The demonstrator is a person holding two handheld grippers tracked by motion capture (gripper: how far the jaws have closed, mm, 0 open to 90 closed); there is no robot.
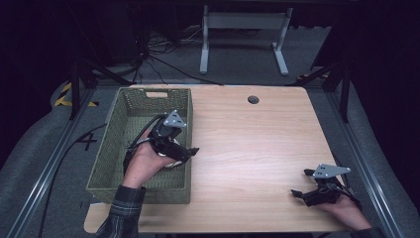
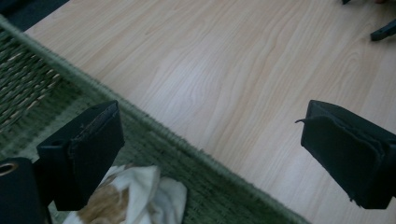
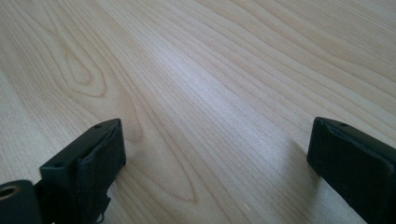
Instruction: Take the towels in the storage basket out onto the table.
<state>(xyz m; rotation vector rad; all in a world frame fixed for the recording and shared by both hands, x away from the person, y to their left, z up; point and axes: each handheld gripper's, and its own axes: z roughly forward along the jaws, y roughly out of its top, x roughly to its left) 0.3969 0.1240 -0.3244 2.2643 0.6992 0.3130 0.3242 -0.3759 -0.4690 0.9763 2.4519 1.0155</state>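
While left gripper (image 1: 190, 150) hangs over basket (image 1: 130, 98) right rim, jaws apart, we log: cloth (image 2: 140, 193) inside basket, near right. Right gripper (image 1: 302, 184) agape, near right. Risk, we judge: jaw snags rim.

A dark "4" (image 1: 87, 141) marked on the grey floor (image 1: 44, 148) (left of the table), yellow-black hazard stripes (image 1: 63, 94) nearby

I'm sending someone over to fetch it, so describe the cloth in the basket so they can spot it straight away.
Start at the green woven basket on the left side of the wooden table. Look at its near right corner, under the left gripper, whose jaws stand open. There lies a crumpled white cloth with a brown patch, the pale soft thing against the green weave.
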